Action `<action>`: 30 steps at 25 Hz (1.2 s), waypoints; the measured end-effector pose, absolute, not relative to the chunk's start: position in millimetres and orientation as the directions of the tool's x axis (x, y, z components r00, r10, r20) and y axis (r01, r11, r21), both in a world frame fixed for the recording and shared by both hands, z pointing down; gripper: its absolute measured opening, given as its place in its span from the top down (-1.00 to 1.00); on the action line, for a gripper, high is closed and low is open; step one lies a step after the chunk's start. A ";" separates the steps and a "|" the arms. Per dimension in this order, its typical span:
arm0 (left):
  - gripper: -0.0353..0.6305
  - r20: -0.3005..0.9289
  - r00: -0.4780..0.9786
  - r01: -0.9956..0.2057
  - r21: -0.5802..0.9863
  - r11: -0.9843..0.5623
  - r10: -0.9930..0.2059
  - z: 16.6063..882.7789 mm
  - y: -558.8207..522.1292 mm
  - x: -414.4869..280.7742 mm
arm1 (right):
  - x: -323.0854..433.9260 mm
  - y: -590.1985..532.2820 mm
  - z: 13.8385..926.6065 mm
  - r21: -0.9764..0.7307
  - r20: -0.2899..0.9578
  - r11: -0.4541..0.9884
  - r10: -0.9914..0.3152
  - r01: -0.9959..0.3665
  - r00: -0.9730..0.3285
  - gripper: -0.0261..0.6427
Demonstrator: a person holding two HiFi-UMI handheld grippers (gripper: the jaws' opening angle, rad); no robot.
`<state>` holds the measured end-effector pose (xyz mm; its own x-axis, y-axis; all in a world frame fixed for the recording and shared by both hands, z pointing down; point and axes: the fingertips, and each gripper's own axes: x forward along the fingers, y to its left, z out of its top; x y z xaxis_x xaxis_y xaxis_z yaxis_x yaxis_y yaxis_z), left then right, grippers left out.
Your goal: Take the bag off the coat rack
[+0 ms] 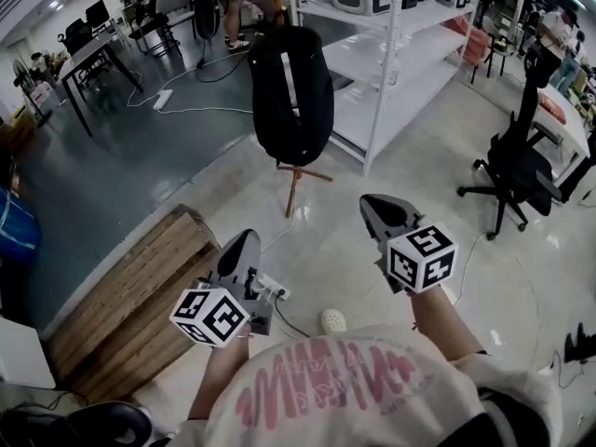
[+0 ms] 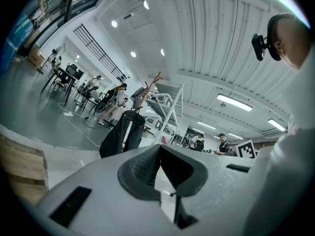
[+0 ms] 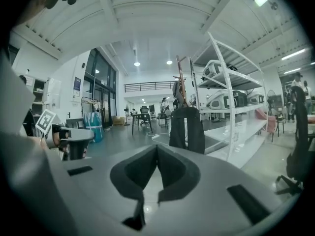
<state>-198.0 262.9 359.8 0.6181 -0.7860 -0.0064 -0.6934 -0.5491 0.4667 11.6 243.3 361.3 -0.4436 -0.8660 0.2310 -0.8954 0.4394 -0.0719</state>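
**Bag on rack, both grippers closed and empty**

Black bag (image 1: pixel 293 91) hangs on the wooden coat rack (image 1: pixel 293 192), which stands on the floor just beside the white shelf unit (image 1: pixel 391 73). Left gripper (image 1: pixel 244 242) and right gripper (image 1: pixel 374 205) are held low, pointing toward the bag and well apart from it. Jaws on both are pressed together, with nothing between them. Office chair (image 1: pixel 517 170) is off to the right.

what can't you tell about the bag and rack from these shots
- Hook holding the bag: head view, hidden behind the bag itself.
- Top of the coat rack: head view, cut off by the upper edge.
- Bag's strap: both gripper views, too small and distant.
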 end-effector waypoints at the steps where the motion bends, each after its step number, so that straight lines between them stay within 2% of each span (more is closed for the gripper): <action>1: 0.88 -0.006 0.619 -0.694 0.465 -0.550 -0.785 358.7 252.7 -192.3 | 15.0 231.1 359.8 -0.074 0.229 0.446 -0.863 -0.892 -0.450 0.90; 13: 0.88 -0.043 0.608 -0.706 0.426 -0.565 -0.793 335.8 156.0 -140.9 | 53.1 109.7 345.6 -0.110 0.184 0.510 -0.833 -0.853 -0.521 0.90; 24: 0.88 -0.067 0.591 -0.712 0.425 -0.558 -0.804 335.7 112.5 -124.2 | 79.5 74.1 347.8 -0.101 0.174 0.513 -0.835 -0.852 -0.523 0.90; 30: 0.88 -0.033 0.591 -0.724 0.418 -0.549 -0.806 340.2 107.4 -122.4 | 90.9 69.3 361.8 -0.136 0.188 0.494 -0.838 -0.859 -0.512 0.90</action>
